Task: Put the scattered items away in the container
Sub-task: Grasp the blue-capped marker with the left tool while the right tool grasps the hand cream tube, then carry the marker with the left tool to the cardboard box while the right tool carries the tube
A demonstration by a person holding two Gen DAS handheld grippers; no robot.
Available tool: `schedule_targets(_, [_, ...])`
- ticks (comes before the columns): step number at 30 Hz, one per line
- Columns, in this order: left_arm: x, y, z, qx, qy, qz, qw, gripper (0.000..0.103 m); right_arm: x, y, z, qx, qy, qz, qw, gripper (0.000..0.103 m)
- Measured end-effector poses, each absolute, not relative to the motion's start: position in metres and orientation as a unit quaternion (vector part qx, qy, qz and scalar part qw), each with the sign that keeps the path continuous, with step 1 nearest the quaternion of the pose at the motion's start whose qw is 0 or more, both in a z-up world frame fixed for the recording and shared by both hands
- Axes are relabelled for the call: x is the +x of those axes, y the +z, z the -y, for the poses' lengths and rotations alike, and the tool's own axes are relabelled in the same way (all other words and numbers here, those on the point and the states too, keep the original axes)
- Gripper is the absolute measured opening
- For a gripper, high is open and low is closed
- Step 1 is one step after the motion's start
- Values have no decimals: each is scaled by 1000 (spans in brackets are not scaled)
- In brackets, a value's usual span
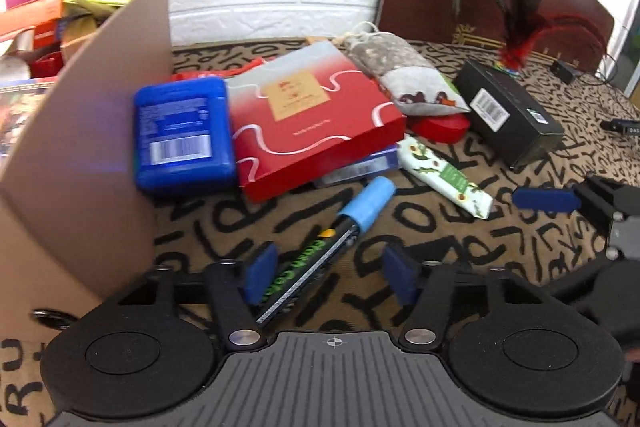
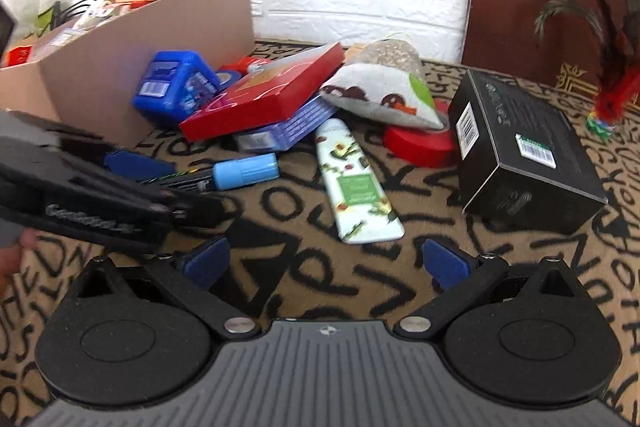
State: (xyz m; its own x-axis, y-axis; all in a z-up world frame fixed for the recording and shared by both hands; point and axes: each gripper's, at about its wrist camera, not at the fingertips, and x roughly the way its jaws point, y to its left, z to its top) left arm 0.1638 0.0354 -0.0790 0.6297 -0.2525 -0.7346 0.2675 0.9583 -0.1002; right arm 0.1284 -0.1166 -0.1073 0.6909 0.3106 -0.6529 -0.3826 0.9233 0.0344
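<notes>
Left wrist view: the left gripper (image 1: 328, 273) has its jaws half closed around a black marker with a light-blue cap (image 1: 316, 251), one pad touching it, the cardboard box (image 1: 80, 147) to its left, while the right gripper (image 2: 326, 263) hangs wide open, empty.

Each gripper is built alike: a ribbed grey housing marked with a small crosshair at twelve o'clock, flanked by two round black discs. From silver rivets, black link arms run out to black fingers faced with blue pads. The left gripper (image 1: 330, 269) is seen this way from its own camera; from the right gripper (image 2: 324, 263) it appears at nine o'clock as a black side plate bearing pale lettering, too blurred to be read. A fingertip is possibly glimpsed beneath it.
</notes>
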Motion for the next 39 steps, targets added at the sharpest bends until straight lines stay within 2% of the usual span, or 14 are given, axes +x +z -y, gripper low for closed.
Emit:
schedule_targets(2, [163,-78,-41,5,-136,-405,904,36,136,-108,119,-45,182,-344,920,100])
schedule_targets(6, [163,-77,-48,-12,-138,-407,903,34,154,-110,120,-28,177,-346,921,84])
schedule_targets(8, [161,-79,-45,-9,-139,-400,906,53,160,-111,118,-31,173,-343,923,77])
schedule_targets(10, [160,-80,-40,-1,-137,-393,909,55,161,-109,115,-36,177,-340,923,49])
schedule_targets(12, [159,-80,-35,12,-133,-391,911,55,158,-107,112,-44,182,-341,921,38])
schedule_targets(13, [158,-80,-34,15,-131,-392,910,36,156,-106,111,-52,185,-344,919,38])
schedule_targets(14, [156,-79,-34,12,-134,-394,909,30,154,-106,110,-60,188,-346,917,38])
schedule_targets(20, [134,-77,-40,-20,-143,-406,902,11,113,-98,111,-54,214,-371,902,38])
schedule_targets(28, [86,-74,-50,-60,-174,-433,882,12,51,-88,109,-58,249,-403,879,41])
schedule_targets(30, [81,-74,-52,-64,-173,-434,882,29,43,-85,108,-54,254,-400,879,49])
schedule_targets(33, [82,-74,-48,-66,-182,-433,880,48,45,-82,105,-57,242,-392,886,49])
schedule_targets(36, [85,-76,-43,-62,-182,-426,884,55,49,-80,97,-73,236,-386,889,49])
schedule_targets(38, [87,-77,-42,-59,-183,-424,885,53,53,-84,92,-82,235,-388,887,49])
schedule_targets(39, [86,-77,-42,-55,-181,-424,886,32,55,-86,91,-82,235,-391,886,49])
